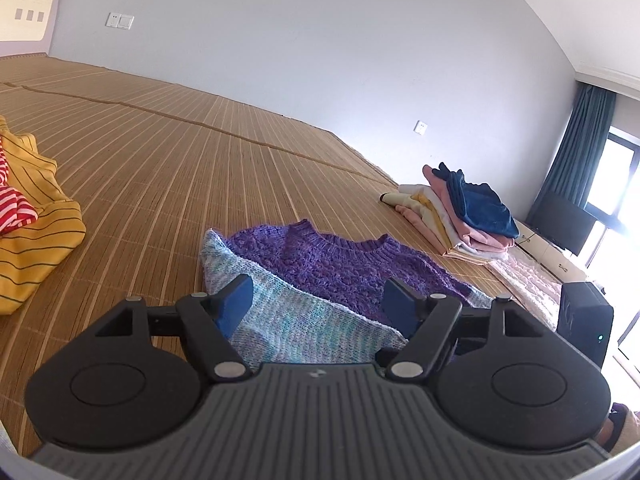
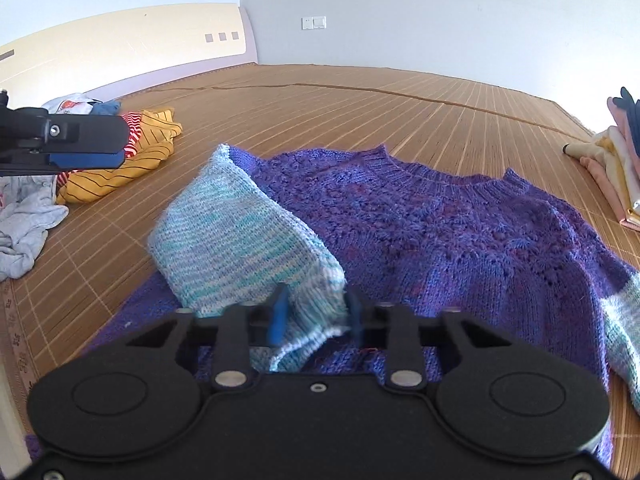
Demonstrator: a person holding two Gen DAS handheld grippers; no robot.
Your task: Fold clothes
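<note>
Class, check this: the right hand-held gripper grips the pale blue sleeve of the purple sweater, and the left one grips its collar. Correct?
Not quite. The left hand-held gripper is open and grips nothing, as the left wrist view shows. The right hand-held gripper does grip the pale blue sleeve of the purple sweater.

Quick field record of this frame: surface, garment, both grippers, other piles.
surface: bamboo mat
garment: purple knit sweater, lying flat, neckline away from the camera
sleeve: light blue sleeve, folded across the body
right gripper: shut on the sleeve cuff
left gripper: open, above the sweater, holding nothing
folded stack: to the right
unfolded pile: to the left
</note>
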